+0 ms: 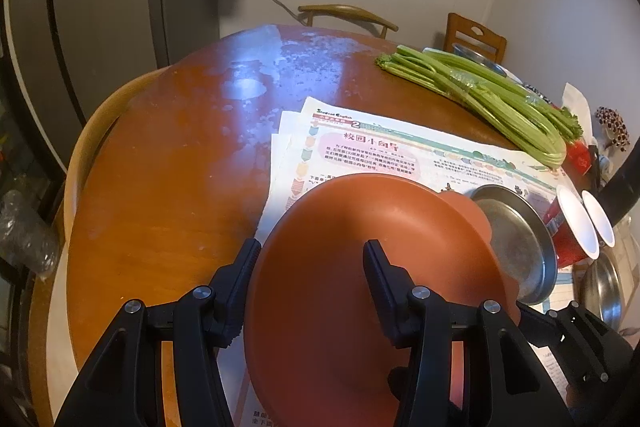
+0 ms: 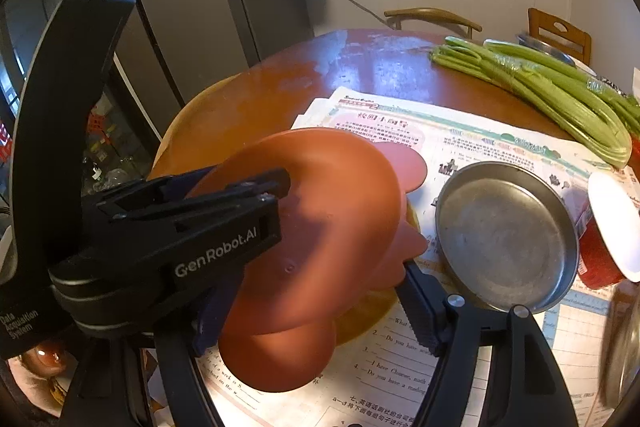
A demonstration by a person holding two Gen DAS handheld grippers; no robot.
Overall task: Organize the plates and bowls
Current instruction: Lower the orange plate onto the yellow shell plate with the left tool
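Terracotta-coloured bowl point(image 1: 340, 267) hangs tilted over the newspaper point(image 1: 400, 151) on the tabletop point(image 1: 168, 167), clamped at its rim by the left gripper point(image 1: 310, 259); beside it, right gripper point(image 2: 400, 291) spread apart, steel plate point(image 2: 504, 235) nearby.

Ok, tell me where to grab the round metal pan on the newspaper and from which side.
Take the metal pan by its upright rim, one finger inside and one outside: it is shallow and lies flat on the newspaper, so only the rim offers a hold. Come from the near edge, probably with the right gripper, which sits beside it. The red cups crowd the pan's right side.
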